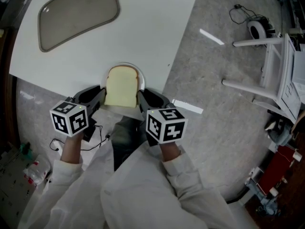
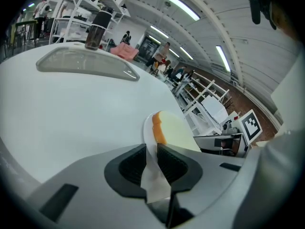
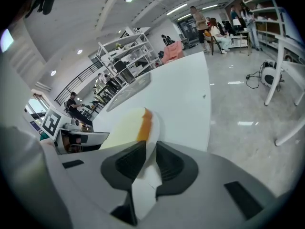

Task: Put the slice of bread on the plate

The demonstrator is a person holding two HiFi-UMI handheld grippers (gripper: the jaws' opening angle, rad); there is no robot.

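Observation:
A pale slice of bread point(image 1: 123, 86) with a tan crust lies flat on a small white plate point(image 1: 138, 73) at the near edge of the white table point(image 1: 157, 27). My left gripper point(image 1: 101, 99) is shut on the plate's left rim and my right gripper point(image 1: 142, 99) on its right rim. The left gripper view shows the thin white plate rim point(image 2: 148, 128) pinched between the dark pads of the left gripper point(image 2: 151, 163), the bread point(image 2: 174, 130) just beyond. In the right gripper view, the right gripper point(image 3: 147, 163) clamps the plate rim point(image 3: 153, 128) beside the bread point(image 3: 126, 125).
A grey-beige tray point(image 1: 78, 13) lies at the table's far left, and a dark bottle point(image 2: 97, 30) stands behind it. To the right, a white rack frame point(image 1: 267, 66) and cables point(image 1: 243, 13) are on the grey floor.

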